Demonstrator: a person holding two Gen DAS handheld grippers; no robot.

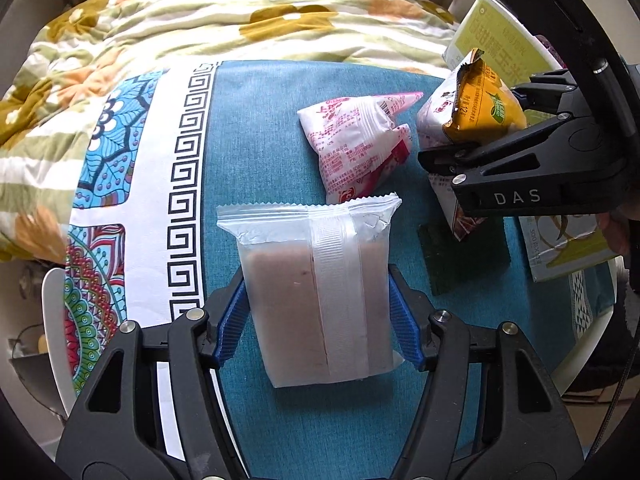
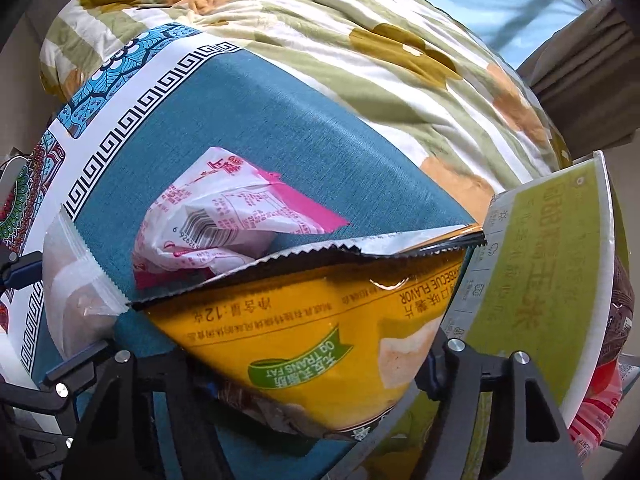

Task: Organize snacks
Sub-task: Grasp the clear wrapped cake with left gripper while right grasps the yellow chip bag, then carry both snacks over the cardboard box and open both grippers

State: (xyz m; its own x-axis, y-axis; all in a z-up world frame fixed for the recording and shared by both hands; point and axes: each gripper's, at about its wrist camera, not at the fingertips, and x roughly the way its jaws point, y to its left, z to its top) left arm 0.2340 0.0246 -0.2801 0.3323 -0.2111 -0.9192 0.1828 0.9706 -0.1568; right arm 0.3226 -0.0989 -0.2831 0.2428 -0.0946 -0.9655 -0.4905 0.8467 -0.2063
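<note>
My left gripper (image 1: 318, 316) is shut on a clear-wrapped brownish cake pack (image 1: 316, 292), its blue pads pressing both sides over the teal tablecloth (image 1: 256, 152). My right gripper (image 1: 452, 156) is shut on a yellow chip bag (image 1: 480, 100), held above the table at the right; in the right wrist view the chip bag (image 2: 320, 328) fills the space between the fingers. A pink and white snack packet (image 1: 360, 140) lies on the cloth between them, also in the right wrist view (image 2: 224, 220). The cake pack shows at the left of the right wrist view (image 2: 76, 292).
A green and white box (image 1: 504, 44) stands open at the right, by the chip bag, and shows in the right wrist view (image 2: 540, 280). Another box (image 1: 568, 244) lies flat below it. A floral quilt (image 1: 200, 20) lies beyond the table. The cloth's patterned border (image 1: 132, 200) runs along the left.
</note>
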